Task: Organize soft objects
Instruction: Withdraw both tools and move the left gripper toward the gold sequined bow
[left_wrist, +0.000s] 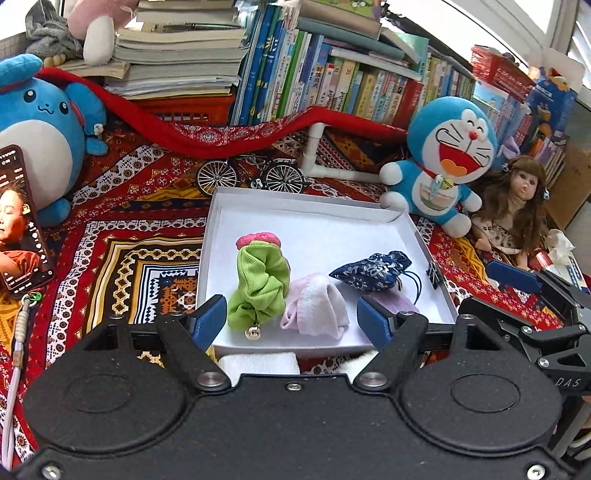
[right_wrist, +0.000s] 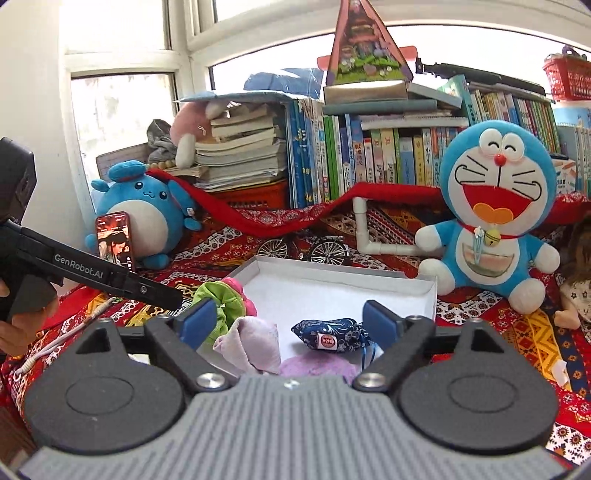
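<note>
In the white box (left_wrist: 421, 236), left to right, lie a green scrunchie (left_wrist: 260, 284), a pale pink cloth (left_wrist: 317, 306) and a navy pouch (left_wrist: 369, 273), all ahead of the left gripper (left_wrist: 291, 314), its fingers wide and empty, while the right gripper (right_wrist: 290, 321), equally wide, has the pouch directly ahead.

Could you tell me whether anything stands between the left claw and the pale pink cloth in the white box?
Nothing visible does. The left claw is open above the box's near wall, and the pale pink cloth lies just beyond, beside the green pouch.
</note>
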